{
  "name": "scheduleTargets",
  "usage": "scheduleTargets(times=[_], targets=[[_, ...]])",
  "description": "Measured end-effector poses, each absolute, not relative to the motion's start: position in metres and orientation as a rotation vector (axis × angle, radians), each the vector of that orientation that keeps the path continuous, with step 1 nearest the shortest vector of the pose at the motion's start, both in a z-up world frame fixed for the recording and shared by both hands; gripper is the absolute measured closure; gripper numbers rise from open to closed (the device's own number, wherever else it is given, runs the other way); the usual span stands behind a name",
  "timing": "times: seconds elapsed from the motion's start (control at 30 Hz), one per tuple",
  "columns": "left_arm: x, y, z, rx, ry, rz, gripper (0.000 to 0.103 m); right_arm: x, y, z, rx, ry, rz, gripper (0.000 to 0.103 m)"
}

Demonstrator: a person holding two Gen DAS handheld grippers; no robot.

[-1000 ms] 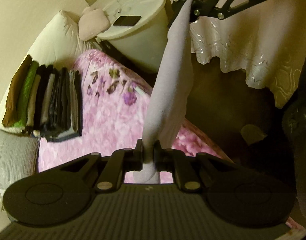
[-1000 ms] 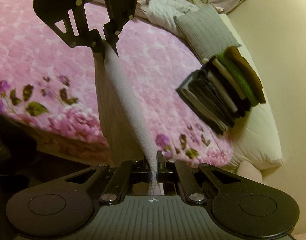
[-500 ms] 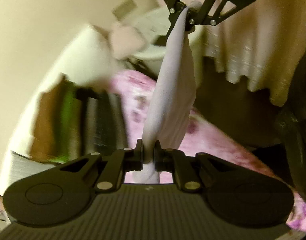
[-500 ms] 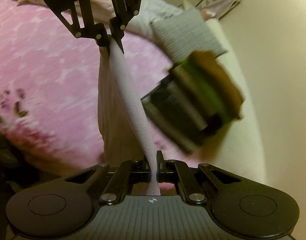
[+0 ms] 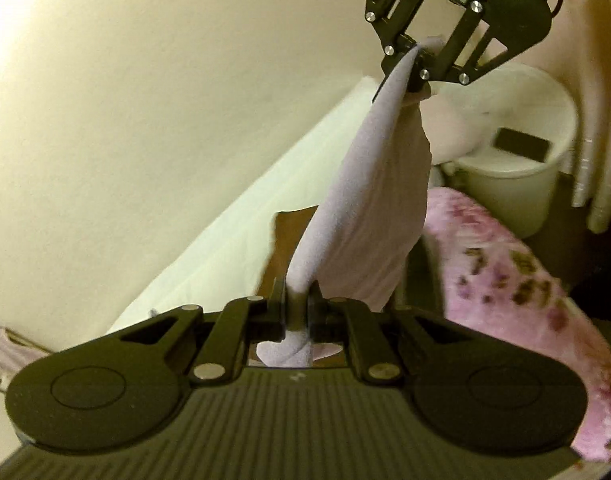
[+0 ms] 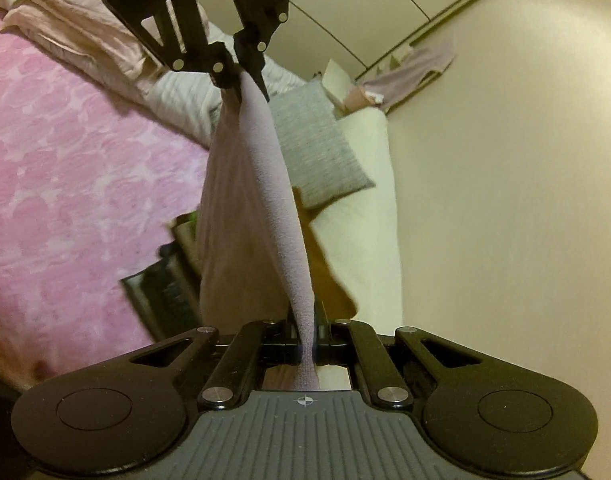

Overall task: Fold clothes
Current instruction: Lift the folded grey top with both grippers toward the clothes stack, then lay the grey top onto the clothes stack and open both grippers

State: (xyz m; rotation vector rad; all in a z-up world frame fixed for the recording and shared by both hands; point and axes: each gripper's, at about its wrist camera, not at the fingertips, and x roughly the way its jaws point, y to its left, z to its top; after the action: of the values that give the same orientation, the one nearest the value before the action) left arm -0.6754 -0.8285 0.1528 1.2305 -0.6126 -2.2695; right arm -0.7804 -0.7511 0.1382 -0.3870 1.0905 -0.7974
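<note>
Lilac cloth (image 5: pixel 369 200) hangs stretched between my left gripper (image 5: pixel 296 312) and right gripper (image 6: pixel 308 334), both clamped on its ends, above the stack (image 6: pixel 161 280); next, I judge, laying it flat on top.

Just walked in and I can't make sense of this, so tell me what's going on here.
A person is folding clothes with a handheld gripper in each hand. The left gripper and the right gripper are each shut on one end of a pale lilac garment, which hangs stretched between them in the air above the pink floral bedspread. A stack of folded clothes lies on the bed just behind the garment.
</note>
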Motion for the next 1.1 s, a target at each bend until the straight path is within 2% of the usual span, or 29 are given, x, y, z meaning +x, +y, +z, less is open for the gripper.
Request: scheduleTargets(times=[0.27, 0.43, 0.53, 0.63, 0.73, 0.93, 1.1], targets=[[-0.718, -0.932, 0.154, 1.224, -0.523, -2.106, 0.096, -0.802, -0.894, 0.147, -0.445, 1.025, -0.699, 0.103], [-0.736, -0.972, 0.130, 1.168, -0.580, -1.950, 0.096, -0.805, -0.959, 0.128, -0.614, 0.942, -0.752, 0.103], [-0.743, -0.972, 0.069, 1.265, -0.553, -1.923, 0.096, -0.812, -0.966, 0.077, -0.624, 0.927, -0.705, 0.103], [-0.749, -0.960, -0.008, 1.423, -0.524, -1.901, 0.096, -0.817, -0.959, 0.000, -0.619, 0.997, -0.600, 0.103], [-0.749, -0.946, -0.053, 1.488, -0.480, -1.887, 0.095, -0.822, -0.948, -0.043, -0.619, 1.052, -0.523, 0.103], [-0.745, -0.933, -0.064, 1.446, -0.503, -1.832, 0.089, -0.843, -0.929, -0.060, -0.642, 1.057, -0.558, 0.103], [-0.754, -0.932, -0.071, 1.443, -0.525, -1.813, 0.091, -0.841, -0.931, -0.061, -0.580, 1.049, -0.604, 0.103]])
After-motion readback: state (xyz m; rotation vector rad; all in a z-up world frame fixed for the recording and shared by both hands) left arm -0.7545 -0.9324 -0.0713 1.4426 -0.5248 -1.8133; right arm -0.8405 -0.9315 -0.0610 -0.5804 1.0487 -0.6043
